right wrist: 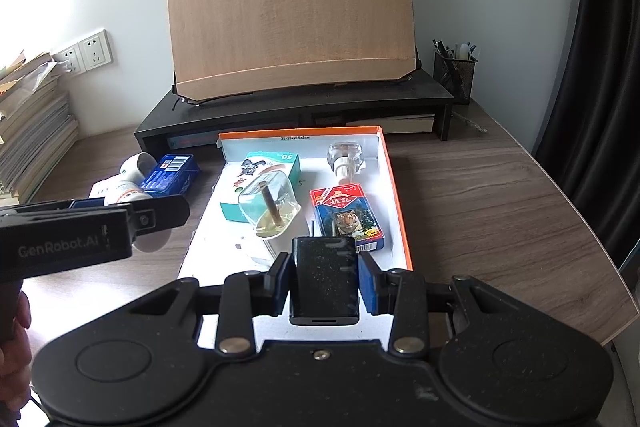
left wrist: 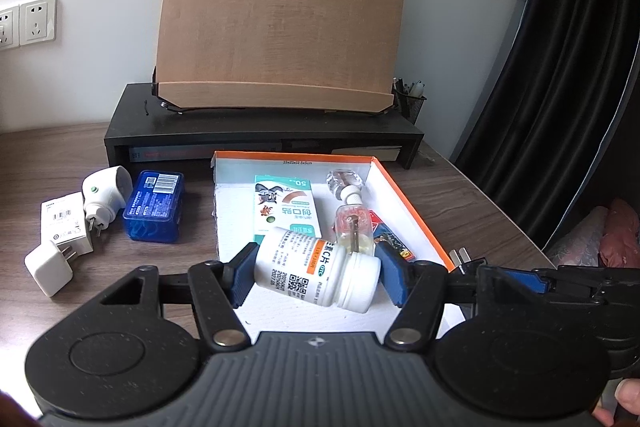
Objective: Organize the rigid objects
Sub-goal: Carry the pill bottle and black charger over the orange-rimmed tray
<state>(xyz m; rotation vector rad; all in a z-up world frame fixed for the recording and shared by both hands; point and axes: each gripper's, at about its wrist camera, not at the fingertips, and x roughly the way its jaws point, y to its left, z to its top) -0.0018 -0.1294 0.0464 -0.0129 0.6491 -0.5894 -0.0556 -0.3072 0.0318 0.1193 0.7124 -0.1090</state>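
My left gripper [left wrist: 318,277] is shut on a white pill bottle [left wrist: 320,263], held sideways just above the near left part of the orange-rimmed white box [left wrist: 412,211]. My right gripper [right wrist: 324,283] is shut on a black plug adapter [right wrist: 324,267] over the box's near edge; its metal prongs [left wrist: 462,255] show in the left wrist view. Inside the box lie a teal plaster carton [right wrist: 276,167], a clear bottle with a white cap [right wrist: 345,157], a wick refill bottle [right wrist: 270,205] and a tiger card pack [right wrist: 346,217].
Left of the box on the wooden table lie a blue plastic case [left wrist: 154,205], a white plug-in device [left wrist: 104,197], a white carton [left wrist: 64,223] and a white charger [left wrist: 50,267]. Behind stand a black riser [left wrist: 264,131] with a wooden bookstand [left wrist: 280,19], and a pen cup [right wrist: 456,71].
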